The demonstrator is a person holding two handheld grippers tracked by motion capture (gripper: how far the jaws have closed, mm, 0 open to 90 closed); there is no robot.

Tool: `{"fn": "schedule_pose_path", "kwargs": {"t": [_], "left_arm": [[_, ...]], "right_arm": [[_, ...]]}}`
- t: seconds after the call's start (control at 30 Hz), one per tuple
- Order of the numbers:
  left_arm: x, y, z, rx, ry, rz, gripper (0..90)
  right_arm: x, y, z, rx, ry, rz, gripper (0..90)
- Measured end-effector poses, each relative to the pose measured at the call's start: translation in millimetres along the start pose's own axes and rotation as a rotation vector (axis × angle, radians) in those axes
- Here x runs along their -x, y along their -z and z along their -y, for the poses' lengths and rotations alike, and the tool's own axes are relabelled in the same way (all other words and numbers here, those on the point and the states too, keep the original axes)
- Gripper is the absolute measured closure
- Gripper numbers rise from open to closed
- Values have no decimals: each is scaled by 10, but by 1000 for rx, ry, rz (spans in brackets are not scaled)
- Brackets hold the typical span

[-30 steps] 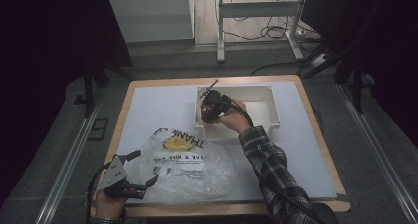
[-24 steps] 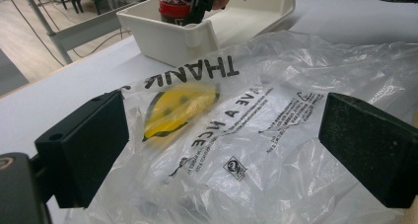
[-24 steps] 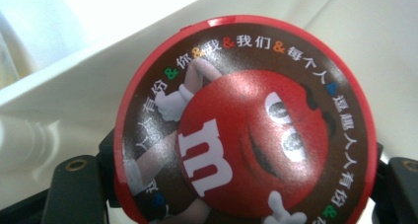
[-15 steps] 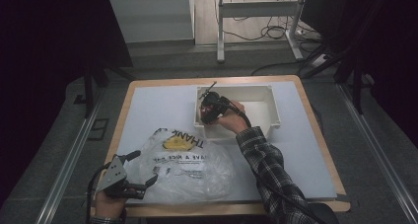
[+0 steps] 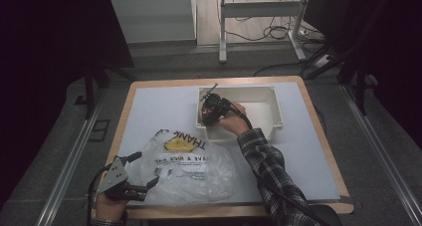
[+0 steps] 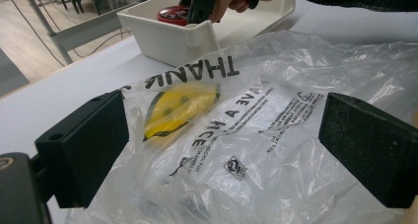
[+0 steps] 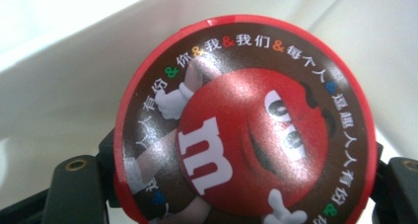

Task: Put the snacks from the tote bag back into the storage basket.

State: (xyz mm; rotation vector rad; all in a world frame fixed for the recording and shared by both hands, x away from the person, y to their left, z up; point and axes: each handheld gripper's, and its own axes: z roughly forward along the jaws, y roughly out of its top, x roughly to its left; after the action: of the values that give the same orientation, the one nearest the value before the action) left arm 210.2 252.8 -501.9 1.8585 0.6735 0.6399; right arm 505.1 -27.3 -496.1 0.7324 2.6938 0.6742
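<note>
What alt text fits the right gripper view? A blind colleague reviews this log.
A round red-rimmed candy lid with a red M&M character and Chinese text sits between the right gripper's black jaws, close to the camera. Behind it are the white bin's inner walls.

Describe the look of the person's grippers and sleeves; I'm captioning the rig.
Both grippers are black. The left gripper carries a grey three-cornered plate, trails a black cable and has blocky black jaws. The right gripper also trails a black cable. The right sleeve is dark plaid.
</note>
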Motion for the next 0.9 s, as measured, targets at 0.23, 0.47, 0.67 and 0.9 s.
{"fn": "schedule_pose_path", "kwargs": {"t": [0.23, 0.47, 0.67, 0.9], "left_arm": [[0, 4, -1, 1, -1, -2, 48], [1, 5, -1, 0, -1, -2, 48], [1, 6, -1, 1, -1, -3, 48], [1, 7, 0, 1, -1, -4, 48]], "right_arm": [[21, -33, 3, 12, -22, -10, 251], [60, -60, 28, 40, -51, -31, 245], [52, -85, 32, 38, -34, -35, 176], [48, -73, 34, 36, -15, -37, 142]]}}
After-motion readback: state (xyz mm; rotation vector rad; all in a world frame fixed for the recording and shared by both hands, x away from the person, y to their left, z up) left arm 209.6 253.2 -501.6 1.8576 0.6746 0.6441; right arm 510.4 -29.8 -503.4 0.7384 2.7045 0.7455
